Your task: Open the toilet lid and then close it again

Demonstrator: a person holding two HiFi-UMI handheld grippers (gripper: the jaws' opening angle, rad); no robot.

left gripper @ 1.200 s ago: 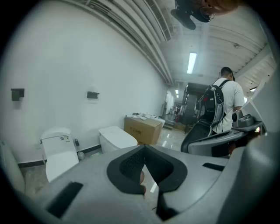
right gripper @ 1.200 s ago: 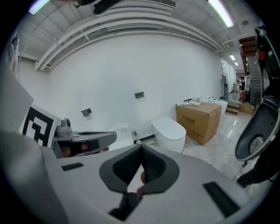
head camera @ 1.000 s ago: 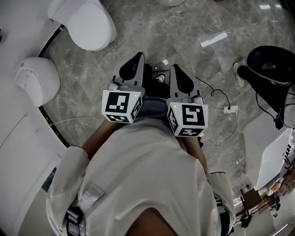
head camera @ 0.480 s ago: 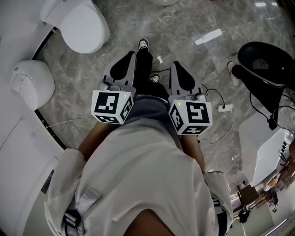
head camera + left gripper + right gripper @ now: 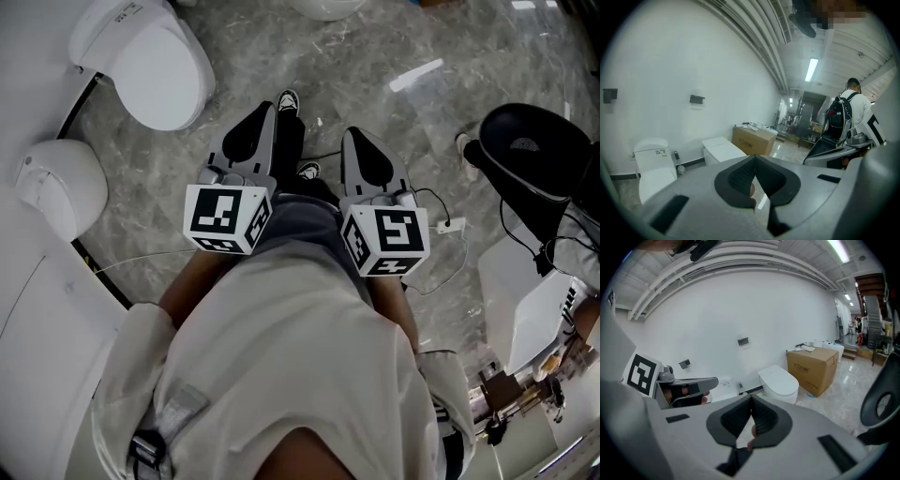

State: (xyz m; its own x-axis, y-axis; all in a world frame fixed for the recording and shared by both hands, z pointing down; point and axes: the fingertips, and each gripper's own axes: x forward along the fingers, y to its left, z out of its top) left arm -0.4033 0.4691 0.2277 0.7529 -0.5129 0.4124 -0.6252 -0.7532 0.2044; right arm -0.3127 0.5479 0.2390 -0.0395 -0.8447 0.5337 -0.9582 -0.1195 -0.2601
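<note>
Toilet lid lies down, well apart from left gripper, ahead and to its left. Left gripper clenched, empty; right gripper beside it, also clenched, empty.

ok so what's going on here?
A person stands on the marble floor with a tool in each hand, held out in front. The left tool and right tool are both shut, empty and touching nothing. The nearest toilet, off to the person's left, has its lid down; the second toilet looks closed too. Neither tool is at a lid.
</note>
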